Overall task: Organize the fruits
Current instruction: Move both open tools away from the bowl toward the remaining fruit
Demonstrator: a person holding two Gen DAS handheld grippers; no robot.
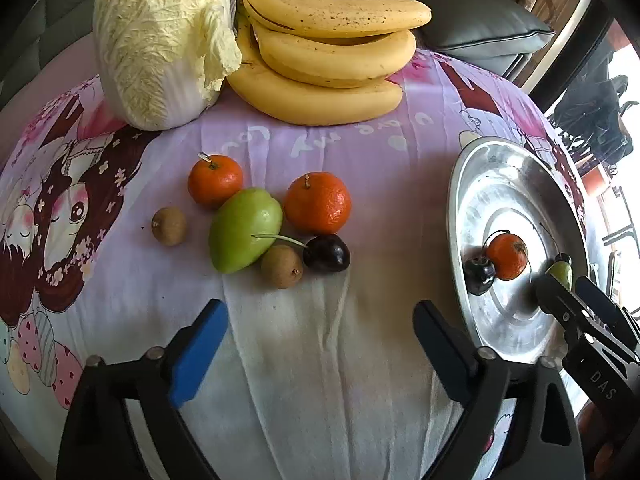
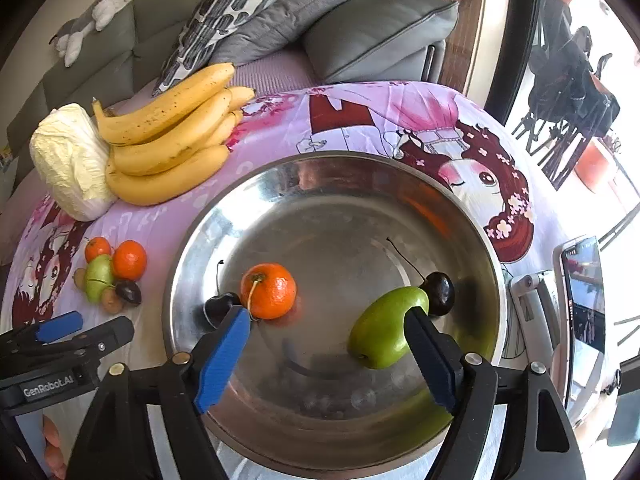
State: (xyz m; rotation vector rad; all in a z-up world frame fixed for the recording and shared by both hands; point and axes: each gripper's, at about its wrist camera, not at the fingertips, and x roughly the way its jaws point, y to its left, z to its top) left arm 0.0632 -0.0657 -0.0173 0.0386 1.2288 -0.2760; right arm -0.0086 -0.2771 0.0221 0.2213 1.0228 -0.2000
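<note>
On the pink cartoon cloth lie two tangerines (image 1: 216, 180) (image 1: 318, 202), a green fruit (image 1: 244, 228), two small brown fruits (image 1: 169, 226) (image 1: 281, 266) and a dark cherry (image 1: 327, 253). My left gripper (image 1: 320, 312) hangs open just in front of this cluster, with nothing between its fingers. The steel plate (image 2: 320, 160) holds a tangerine (image 2: 269, 290), two cherries (image 2: 218, 306) (image 2: 440, 292) and a green fruit (image 2: 380, 328). Over the plate my right gripper (image 2: 326, 316) stands open. That green fruit lies against the inner side of its right finger and the other finger is well clear of it.
A bunch of bananas (image 1: 320, 52) and a napa cabbage (image 1: 160, 40) sit at the far side of the cloth. Grey cushions (image 2: 360, 28) and a sofa lie behind. A phone on a stand (image 2: 584, 300) is right of the plate.
</note>
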